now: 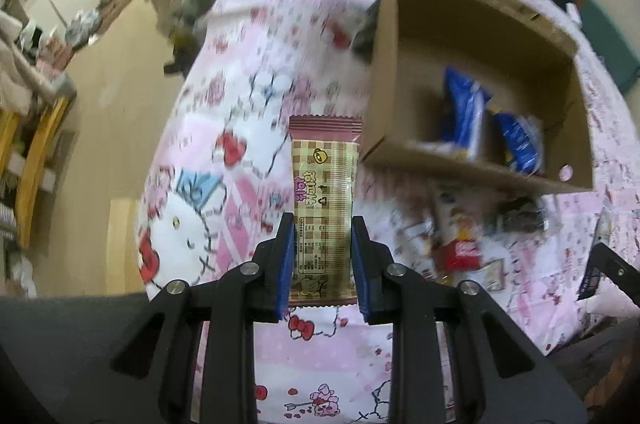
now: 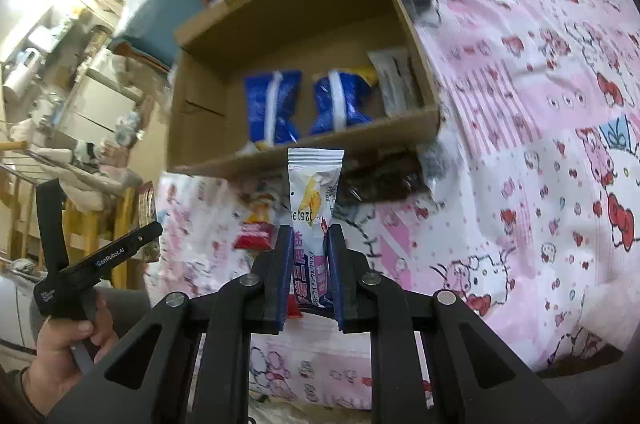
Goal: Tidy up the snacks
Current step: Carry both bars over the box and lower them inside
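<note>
Left wrist view: your left gripper (image 1: pixel 322 256) clamps one checked tan snack bar (image 1: pixel 323 207) by its long edges, brown crimped end pointing away, above the pink cartoon-cat bedsheet (image 1: pixel 248 71). To its right sits one open cardboard box (image 1: pixel 384 63) holding two blue packets (image 1: pixel 464 111). Below the box a red-and-white snack (image 1: pixel 462 250) and a dark packet (image 1: pixel 520 216) lie loose on the sheet.

Right wrist view, left to right: your hand (image 2: pixel 64 352) grips the other tool's handle at the frame's edge; the red-and-white snack (image 2: pixel 256 234) lies on the sheet; your right gripper (image 2: pixel 308 264) pinches one white sachet (image 2: pixel 314 191), yellow and purple print, upright before the box (image 2: pixel 200 103). Inside it you see two blue packets (image 2: pixel 272 103) and one clear sachet (image 2: pixel 394 83) against the right wall. A dark packet (image 2: pixel 384 179) rests just below the box front.
</note>
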`<state>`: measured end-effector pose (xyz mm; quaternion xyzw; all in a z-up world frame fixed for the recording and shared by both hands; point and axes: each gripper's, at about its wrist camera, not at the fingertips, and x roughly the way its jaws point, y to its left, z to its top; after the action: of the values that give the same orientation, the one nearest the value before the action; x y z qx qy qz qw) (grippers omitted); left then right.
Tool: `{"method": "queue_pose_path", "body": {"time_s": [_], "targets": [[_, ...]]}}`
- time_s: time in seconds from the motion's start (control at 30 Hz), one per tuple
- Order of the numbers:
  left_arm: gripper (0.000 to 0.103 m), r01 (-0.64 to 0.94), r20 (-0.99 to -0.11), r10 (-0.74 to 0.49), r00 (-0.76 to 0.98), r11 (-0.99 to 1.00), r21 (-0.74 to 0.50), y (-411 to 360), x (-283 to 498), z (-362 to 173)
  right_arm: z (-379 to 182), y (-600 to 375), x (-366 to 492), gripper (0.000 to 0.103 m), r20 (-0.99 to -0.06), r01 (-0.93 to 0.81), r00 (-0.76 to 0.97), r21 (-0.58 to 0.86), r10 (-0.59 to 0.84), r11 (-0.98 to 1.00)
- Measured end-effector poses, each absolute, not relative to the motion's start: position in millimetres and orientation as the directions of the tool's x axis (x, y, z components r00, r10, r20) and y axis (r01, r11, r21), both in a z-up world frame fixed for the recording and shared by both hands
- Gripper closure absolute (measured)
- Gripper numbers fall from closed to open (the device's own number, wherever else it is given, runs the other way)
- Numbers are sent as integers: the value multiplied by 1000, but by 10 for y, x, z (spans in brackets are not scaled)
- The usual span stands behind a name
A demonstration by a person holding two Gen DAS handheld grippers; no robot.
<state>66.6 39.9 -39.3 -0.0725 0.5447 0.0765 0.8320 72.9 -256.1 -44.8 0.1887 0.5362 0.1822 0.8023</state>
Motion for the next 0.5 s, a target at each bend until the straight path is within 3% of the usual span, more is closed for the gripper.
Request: {"method": "queue_pose_path", "body": {"time_s": [0.5], "targets": [[81, -91, -826, 6, 564, 994, -55, 108, 1070, 395, -31, -2551, 701, 85, -655, -200, 514, 536, 554, 820]]}}
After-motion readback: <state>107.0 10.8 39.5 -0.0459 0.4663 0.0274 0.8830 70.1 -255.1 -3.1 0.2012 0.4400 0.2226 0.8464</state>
